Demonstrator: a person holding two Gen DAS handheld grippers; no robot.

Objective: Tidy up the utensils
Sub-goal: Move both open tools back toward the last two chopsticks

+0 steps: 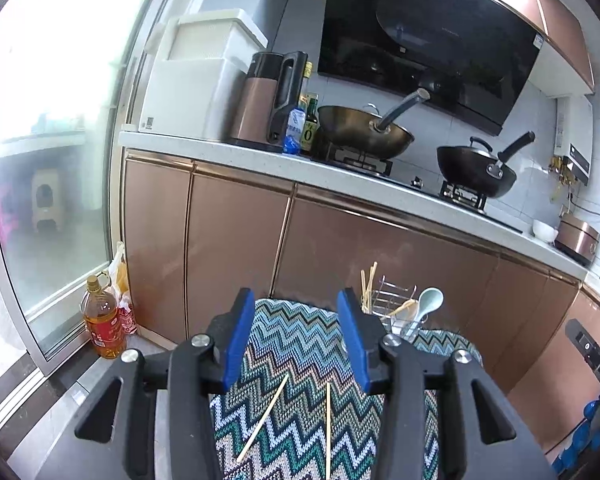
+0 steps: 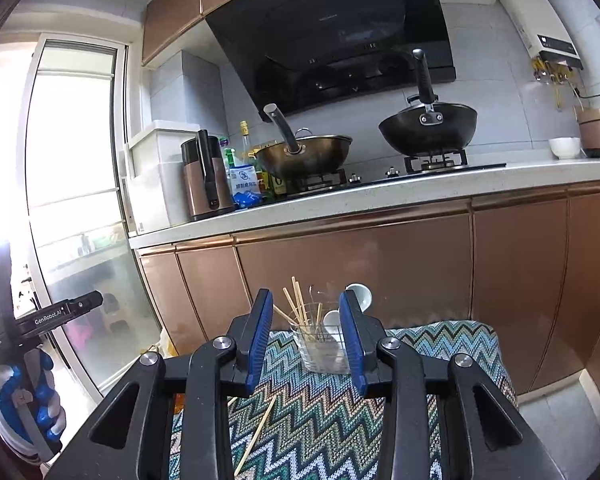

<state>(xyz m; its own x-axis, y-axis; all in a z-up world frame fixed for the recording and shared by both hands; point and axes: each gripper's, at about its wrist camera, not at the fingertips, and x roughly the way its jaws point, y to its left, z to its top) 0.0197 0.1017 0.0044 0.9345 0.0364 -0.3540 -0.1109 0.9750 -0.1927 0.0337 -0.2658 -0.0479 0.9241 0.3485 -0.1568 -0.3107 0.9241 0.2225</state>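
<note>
left gripper (image 1: 296,336) spread, empty | right gripper (image 2: 306,340) spread, empty | two chopsticks (image 1: 265,416) lay on mat (image 1: 300,360) below left gripper, long axes pointing away toward holder (image 1: 396,308)

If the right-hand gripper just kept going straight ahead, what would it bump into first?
Most likely the clear utensil holder with chopsticks and spoons, standing on the zigzag cloth between the right gripper fingers' line; depth is hard to judge.

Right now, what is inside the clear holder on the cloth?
The holder contains several upright chopsticks and two pale spoons. The right gripper's finger covers part of it, so its bottom is unclear.
</note>
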